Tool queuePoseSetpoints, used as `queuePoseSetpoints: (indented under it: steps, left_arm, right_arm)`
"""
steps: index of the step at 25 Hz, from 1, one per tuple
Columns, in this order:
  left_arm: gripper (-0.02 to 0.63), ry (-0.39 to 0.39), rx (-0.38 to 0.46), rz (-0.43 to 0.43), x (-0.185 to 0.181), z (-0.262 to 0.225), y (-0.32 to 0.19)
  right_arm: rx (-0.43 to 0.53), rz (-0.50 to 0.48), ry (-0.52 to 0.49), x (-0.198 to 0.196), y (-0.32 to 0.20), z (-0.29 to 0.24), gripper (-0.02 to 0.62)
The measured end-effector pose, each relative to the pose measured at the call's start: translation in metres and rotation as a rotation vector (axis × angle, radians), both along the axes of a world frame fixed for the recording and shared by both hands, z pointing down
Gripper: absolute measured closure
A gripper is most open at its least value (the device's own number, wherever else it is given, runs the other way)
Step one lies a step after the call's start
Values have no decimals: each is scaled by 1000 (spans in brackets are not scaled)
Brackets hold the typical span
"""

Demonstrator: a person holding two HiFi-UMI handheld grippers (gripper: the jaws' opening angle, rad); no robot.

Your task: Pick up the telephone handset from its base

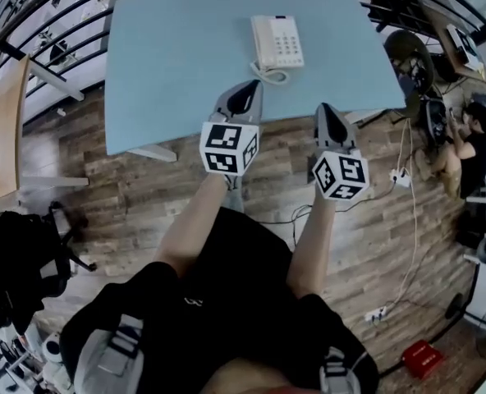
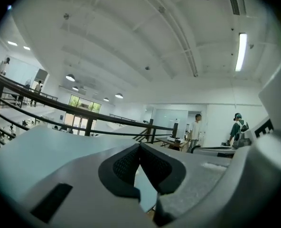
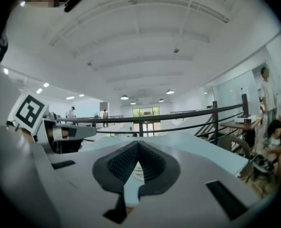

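With left gripper (image 1: 247, 93) and right gripper (image 1: 329, 115) both pinched together on nothing, probably risks shoving the handset (image 1: 262, 43) across its base (image 1: 286, 43) unless opened first.

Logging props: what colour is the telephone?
Off-white telephone; the head view shows it best.

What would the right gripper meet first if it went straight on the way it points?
Most likely the blue table, near its front edge; the telephone sits slightly left of that line, though depth is unclear.
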State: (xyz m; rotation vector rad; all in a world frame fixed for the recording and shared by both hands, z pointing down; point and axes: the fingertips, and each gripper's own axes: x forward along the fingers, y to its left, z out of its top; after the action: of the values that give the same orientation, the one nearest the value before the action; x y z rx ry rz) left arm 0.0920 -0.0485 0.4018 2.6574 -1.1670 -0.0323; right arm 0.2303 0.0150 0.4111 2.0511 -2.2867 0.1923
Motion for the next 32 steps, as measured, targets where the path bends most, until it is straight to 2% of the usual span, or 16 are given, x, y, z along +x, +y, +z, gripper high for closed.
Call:
queuePoseSetpoints:
  steps: [3,9,12,16,23,30,31,32]
  left_arm:
    - [606,-1,-26,3,15,5,-47]
    - [606,-13,-109,-55,3,28,-150]
    - [606,21,-168,-96,-15,41,-198]
    - [606,43,-178,-129,-27,41,-251]
    - [606,42,-251,-106,-3,73,-276]
    - [606,36,-354,-147,-1,121,-276]
    - [606,38,-373,-155,-4,128,-274]
    - [606,39,-392,-165,-6,135,-272]
  right_arm:
    - [-20,-12,69,6,-50,0,600]
    - [-75,-117,29,-18,-163,17,600]
    - [-100,-147,14,-25,-212,26,601]
    - [-95,-171,-37,-29,-261,26,600]
    - [-222,-166,-75,-4,-294,65,600]
    - [-377,-289,-84,-4,-315,121,597]
    - [-405,-309,-93,-6,-319,130,581]
    - [-437,-332,-99,-8,-322,140,510]
